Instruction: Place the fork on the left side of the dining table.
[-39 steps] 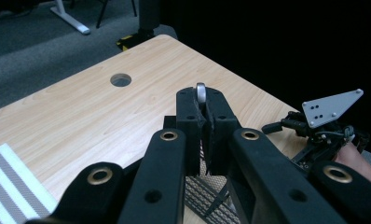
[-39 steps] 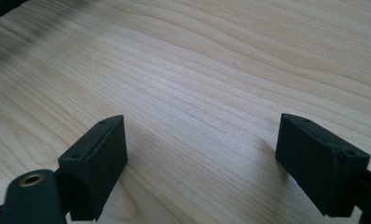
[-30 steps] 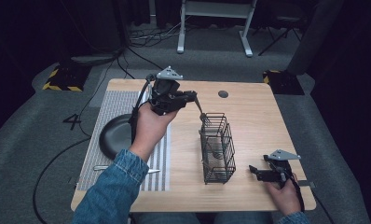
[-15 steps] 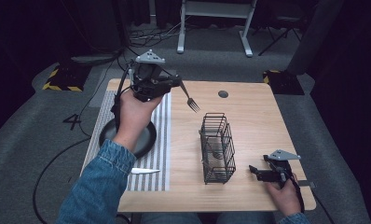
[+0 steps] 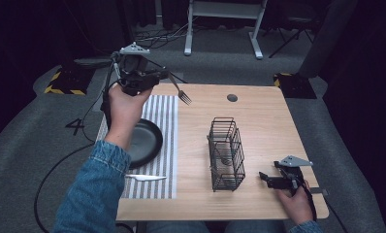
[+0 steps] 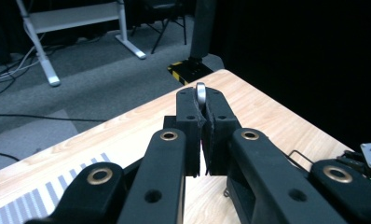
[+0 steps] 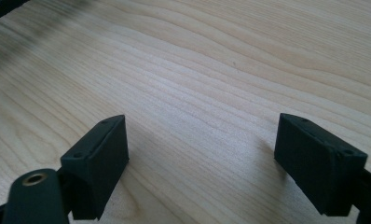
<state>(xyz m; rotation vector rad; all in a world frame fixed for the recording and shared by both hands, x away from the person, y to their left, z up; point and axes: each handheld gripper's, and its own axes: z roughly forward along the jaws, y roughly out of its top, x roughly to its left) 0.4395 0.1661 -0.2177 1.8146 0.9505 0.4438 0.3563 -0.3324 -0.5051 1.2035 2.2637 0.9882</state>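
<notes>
While the left gripper (image 5: pixel 158 83) is held aloft over the far left corner of the surface (image 5: pixel 268 121), its jaws are clamped on the handle of a fork (image 5: pixel 180 92), whose tines point toward the middle of the surface and slightly downward. In the left gripper view the rounded metal end of the fork (image 6: pixel 201 93) stands up between the two pressed-together pads, with the wooden surface (image 6: pixel 141 121) below. The left hand (image 5: pixel 123 104) grips the tool from beneath, and a denim sleeve (image 5: pixel 91 194) covers the forearm.

Below the raised fork lies a striped placemat (image 5: pixel 168 126). A black plate (image 5: pixel 147 141) rests on its left part, partly covered by the forearm, and a white knife (image 5: pixel 145 178) lies across its near end. A black wire basket (image 5: pixel 226 154) stands upright on the bare wood to the right of the mat, well apart from the fork.

The right gripper (image 5: pixel 264 177) rests on the near right corner of the surface, held by the right hand (image 5: pixel 295 206). In the right gripper view its jaws stand wide apart with nothing but bare wood (image 7: pixel 211 84) between the pads (image 7: pixel 104 149).
</notes>
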